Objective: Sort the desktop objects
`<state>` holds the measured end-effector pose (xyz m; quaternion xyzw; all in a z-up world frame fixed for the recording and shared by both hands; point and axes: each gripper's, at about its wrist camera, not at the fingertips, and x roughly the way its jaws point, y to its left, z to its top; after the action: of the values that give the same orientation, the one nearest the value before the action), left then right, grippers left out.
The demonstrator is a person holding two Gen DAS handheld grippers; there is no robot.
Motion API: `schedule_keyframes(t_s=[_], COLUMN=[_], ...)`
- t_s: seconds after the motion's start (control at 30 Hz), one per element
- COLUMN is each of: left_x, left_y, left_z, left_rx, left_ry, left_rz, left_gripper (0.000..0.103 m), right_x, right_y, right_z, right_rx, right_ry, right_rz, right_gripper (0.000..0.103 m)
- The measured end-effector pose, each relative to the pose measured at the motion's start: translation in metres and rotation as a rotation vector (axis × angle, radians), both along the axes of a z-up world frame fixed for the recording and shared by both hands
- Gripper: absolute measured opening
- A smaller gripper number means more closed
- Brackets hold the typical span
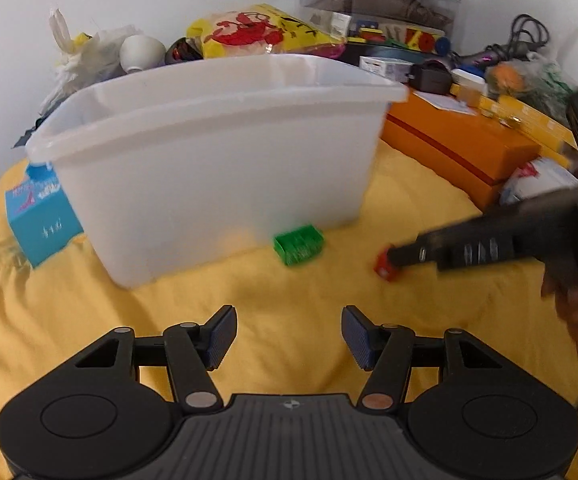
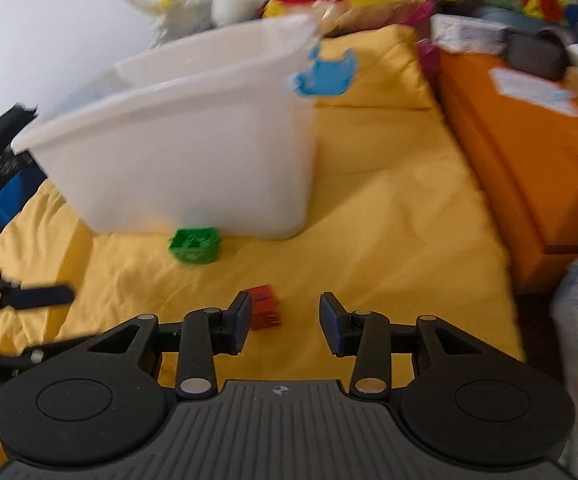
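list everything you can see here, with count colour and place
bin: 1, white, middle of the yellow cloth
green block: 1, green, on the cloth at the bin's front wall
red block: 1, red, on the cloth between the right gripper's open fingers, beside one pad
blue box: 1, blue, beside the bin
orange box: 1, orange, on the bin's other side
yellow cloth: 1, covers the surface
clutter: many, mixed colours, along the wall
left gripper: 1, black, open, empty
right gripper: 1, black, open
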<state>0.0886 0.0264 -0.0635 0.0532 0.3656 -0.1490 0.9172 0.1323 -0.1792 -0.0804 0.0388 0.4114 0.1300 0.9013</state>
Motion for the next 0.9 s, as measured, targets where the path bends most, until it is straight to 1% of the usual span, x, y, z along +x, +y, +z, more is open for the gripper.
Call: schedule_keyframes(t_s=[0.1, 0.13, 0.17, 0.2, 0.3, 0.33, 0.4, 0.43, 0.47, 0.5, 0.53, 0.57, 0.6, 0.63, 0.67, 0.7, 0.77, 0.83, 0.87, 0.9], left_x=[0.016, 0.021, 0.026, 0.029, 0.038, 0.041, 0.045, 0.048, 0.052, 0.056, 0.060, 0.063, 0.063, 0.065, 0.068, 0.071, 0.071, 0.059, 0.051, 0.042], left_y=[-0.003, -0.005, -0.007, -0.010, -0.022, -0.027, -0.036, -0.042, -0.048, -0.054, -0.059, -0.062, -0.062, -0.061, -0.059, -0.056, -0.046, -0.035, -0.029, -0.020], left_z=[0.002, 0.002, 0.002, 0.000, -0.006, -0.007, -0.008, -0.010, -0.014, -0.019, -0.025, -0.031, -0.030, -0.031, -0.030, -0.030, -0.025, -0.015, -0.007, 0.001], left_rx=[-0.023, -0.031, -0.034, -0.029, 0.016, 0.046, 0.093, 0.135, 0.195, 0.258, 0.308, 0.342, 0.328, 0.320, 0.304, 0.291, 0.227, 0.177, 0.136, 0.073], left_ry=[0.000, 0.002, 0.005, 0.009, -0.009, -0.024, -0.057, -0.082, -0.094, -0.087, -0.063, -0.052, -0.069, -0.061, -0.049, -0.030, -0.005, -0.011, -0.007, 0.009], left_rz=[0.009, 0.010, 0.006, 0.001, -0.025, -0.039, -0.098, -0.149, -0.204, -0.251, -0.310, -0.360, -0.387, -0.401, -0.395, -0.380, -0.340, -0.311, -0.302, -0.289], left_gripper=[0.062, 0.062, 0.062, 0.062, 0.062, 0.060, 0.060, 0.060, 0.060, 0.058, 0.054, 0.050, 0.048, 0.041, 0.026, 0.025, 0.025, 0.025, 0.025, 0.025], right_x=[0.005, 0.007, 0.005, 0.003, -0.008, -0.014, -0.023, -0.029, -0.033, -0.036, -0.041, -0.043, -0.046, -0.049, -0.050, -0.052, -0.056, -0.059, -0.059, -0.061], right_y=[0.018, 0.021, 0.023, 0.023, 0.019, 0.018, 0.016, 0.015, 0.013, 0.014, 0.014, 0.014, 0.013, 0.014, 0.014, 0.014, 0.013, 0.013, 0.012, 0.011], right_z=[-0.010, -0.013, -0.017, -0.017, -0.007, -0.005, -0.003, -0.003, -0.003, -0.003, -0.003, -0.002, -0.002, -0.002, -0.001, 0.001, 0.002, 0.004, 0.005, 0.006], right_rx=[-0.053, -0.071, -0.087, -0.095, -0.065, -0.072, -0.075, -0.067, -0.060, -0.060, -0.064, -0.068, -0.072, -0.073, -0.073, -0.074, -0.082, -0.083, -0.082, -0.082], right_ry=[-0.005, 0.001, 0.011, 0.003, -0.005, -0.013, -0.021, -0.021, -0.020, -0.018, -0.016, -0.016, -0.016, -0.017, -0.018, -0.022, -0.025, -0.030, -0.034, -0.039], right_rz=[0.061, 0.065, 0.066, 0.060, 0.061, 0.065, 0.068, 0.069, 0.068, 0.064, 0.061, 0.062, 0.062, 0.060, 0.057, 0.055, 0.052, 0.047, 0.045, 0.045], right_gripper=[0.039, 0.029, 0.023, 0.022, 0.022, 0.022, 0.022, 0.022, 0.022, 0.022, 0.022, 0.022, 0.022, 0.022, 0.022, 0.022, 0.022, 0.022, 0.022, 0.022])
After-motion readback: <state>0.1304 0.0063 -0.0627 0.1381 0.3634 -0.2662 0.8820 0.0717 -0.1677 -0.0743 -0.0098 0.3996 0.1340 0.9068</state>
